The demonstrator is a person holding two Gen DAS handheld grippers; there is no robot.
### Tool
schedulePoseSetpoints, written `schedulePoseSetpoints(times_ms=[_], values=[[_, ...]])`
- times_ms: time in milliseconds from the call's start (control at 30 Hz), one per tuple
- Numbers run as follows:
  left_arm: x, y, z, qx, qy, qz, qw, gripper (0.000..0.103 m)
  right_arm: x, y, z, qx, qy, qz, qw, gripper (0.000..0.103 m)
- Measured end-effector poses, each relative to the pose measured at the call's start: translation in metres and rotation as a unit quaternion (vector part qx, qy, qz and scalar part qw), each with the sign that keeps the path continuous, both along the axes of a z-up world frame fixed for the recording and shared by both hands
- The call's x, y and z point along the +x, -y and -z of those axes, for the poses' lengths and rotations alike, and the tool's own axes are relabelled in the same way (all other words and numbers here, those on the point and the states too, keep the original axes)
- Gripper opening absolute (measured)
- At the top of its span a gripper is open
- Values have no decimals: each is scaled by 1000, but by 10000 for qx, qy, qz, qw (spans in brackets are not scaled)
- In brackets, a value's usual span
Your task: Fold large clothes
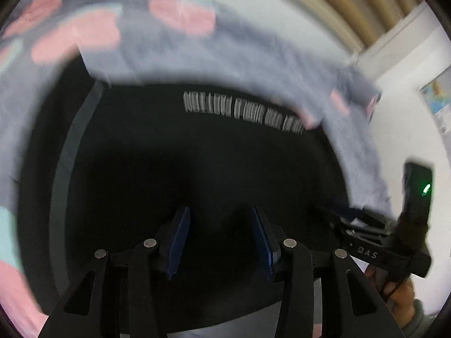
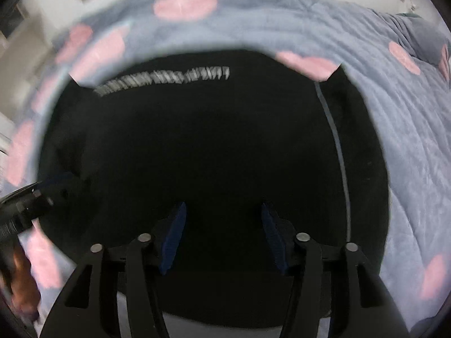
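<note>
A large black garment (image 1: 197, 155) with a line of white lettering (image 1: 242, 112) and a grey side stripe (image 1: 73, 152) lies spread on a bed. It also fills the right wrist view (image 2: 211, 140), with its lettering (image 2: 163, 79) and stripe (image 2: 338, 152). My left gripper (image 1: 221, 217) hangs open and empty above the garment. My right gripper (image 2: 224, 211) is also open and empty above it. The right gripper's body (image 1: 389, 242) shows at the right edge of the left wrist view. Both views are motion-blurred.
The bed is covered by a grey-blue quilt with pink patches (image 2: 394, 98), which surrounds the garment (image 1: 169, 48). A white wall with a map poster (image 1: 439, 95) and beige curtains (image 1: 352, 5) stand behind. The left gripper's body (image 2: 19, 205) shows at the left.
</note>
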State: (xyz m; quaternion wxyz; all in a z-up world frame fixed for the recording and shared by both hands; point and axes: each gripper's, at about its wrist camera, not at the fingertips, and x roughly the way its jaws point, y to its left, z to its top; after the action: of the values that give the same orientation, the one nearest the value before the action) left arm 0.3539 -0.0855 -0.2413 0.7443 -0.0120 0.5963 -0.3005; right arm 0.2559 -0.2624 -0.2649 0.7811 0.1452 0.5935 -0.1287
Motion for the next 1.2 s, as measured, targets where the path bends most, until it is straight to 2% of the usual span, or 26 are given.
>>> schedulePoseSetpoints(times_ms=[67, 100, 167, 267, 333, 400, 500, 567, 633, 700, 733, 767, 833, 933, 1067, 1133, 1200], values=[[-5, 12, 26, 439, 20, 2, 9990, 46, 3, 0, 19, 87, -235, 55, 9997, 64], [-1, 14, 36, 490, -103, -103, 9987, 46, 3, 3, 26, 155, -273, 89, 9995, 65], [8, 10, 46, 362, -346, -309, 9983, 46, 3, 5, 35, 192, -256, 105, 9994, 66], [12, 11, 45, 384, -368, -236, 9983, 46, 5, 4, 31, 168, -303, 22, 9994, 66], [10, 12, 35, 392, -299, -144, 9987, 46, 5, 8, 20, 375, -283, 52, 9989, 67], [10, 11, 12, 116, -226, -62, 9997, 46, 6, 16, -9, 647, 121, 93, 9978, 67], [19, 11, -26, -347, 111, -103, 9993, 47, 23, 22, -44, 322, 616, -9, 9976, 67], [33, 18, -40, -497, 247, -122, 9984, 48, 43, 27, -51, 182, 728, -38, 9972, 68], [48, 25, -39, -467, 269, -142, 9984, 51, 64, 36, -41, 87, 651, -5, 9978, 68], [69, 34, -20, -96, 148, -280, 9995, 51, 81, 45, -16, 113, 322, 112, 9994, 68], [78, 35, -4, 74, -47, -355, 9993, 51, 85, 52, -1, 306, 209, 211, 9991, 68], [88, 37, 9, 104, -180, -377, 9991, 51, 87, 57, 9, 498, 150, 272, 9983, 69], [102, 39, 37, 85, -518, -455, 9976, 50, 90, 67, 31, 706, -36, 400, 9967, 79], [108, 35, 56, 12, -742, -628, 9953, 50, 92, 69, 44, 669, -111, 335, 9971, 82], [100, 51, 54, 331, -389, -376, 9980, 50, 86, 64, 43, 649, -47, 277, 9975, 84], [94, 52, 44, 319, -206, -179, 9991, 50, 73, 75, 34, 890, 128, 324, 9954, 83], [89, 43, 31, 234, -187, -116, 9995, 51, 60, 85, 21, 1020, 226, 399, 9937, 83]])
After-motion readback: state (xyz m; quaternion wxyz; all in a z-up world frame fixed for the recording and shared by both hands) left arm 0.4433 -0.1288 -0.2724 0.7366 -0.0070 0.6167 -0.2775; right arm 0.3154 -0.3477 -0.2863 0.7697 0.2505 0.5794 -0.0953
